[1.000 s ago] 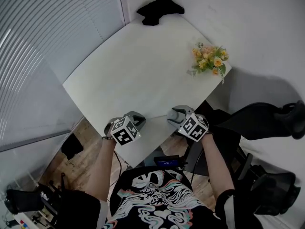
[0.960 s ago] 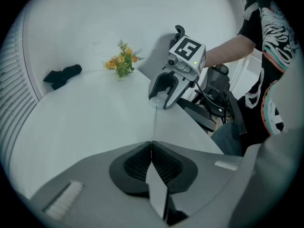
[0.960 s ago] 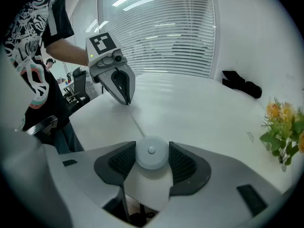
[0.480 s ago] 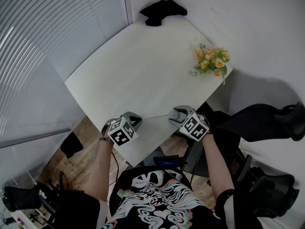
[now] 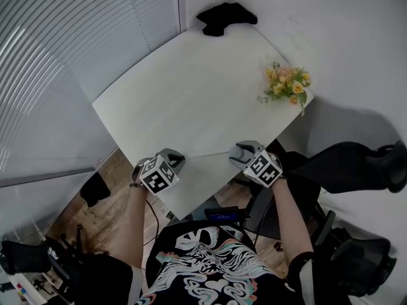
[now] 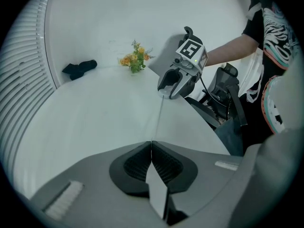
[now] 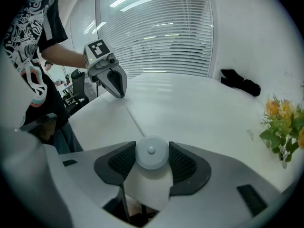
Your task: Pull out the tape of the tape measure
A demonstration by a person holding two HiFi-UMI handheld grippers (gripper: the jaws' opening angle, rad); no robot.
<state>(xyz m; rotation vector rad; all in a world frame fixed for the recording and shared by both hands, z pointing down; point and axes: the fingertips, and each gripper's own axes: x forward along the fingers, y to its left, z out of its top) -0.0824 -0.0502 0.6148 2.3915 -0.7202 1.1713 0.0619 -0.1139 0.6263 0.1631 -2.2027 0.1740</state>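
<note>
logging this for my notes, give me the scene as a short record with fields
left claw: shut on the end of the thin pale tape
right claw: shut on round white tape measure case
tape: drawn out, running from claw to claw over the white table
far side of table: yellow flower bunch, black cloth

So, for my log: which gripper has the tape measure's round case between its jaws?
The right gripper: its jaws clamp the round white case. The left gripper is shut only on the thin tape stretched between them.
</note>
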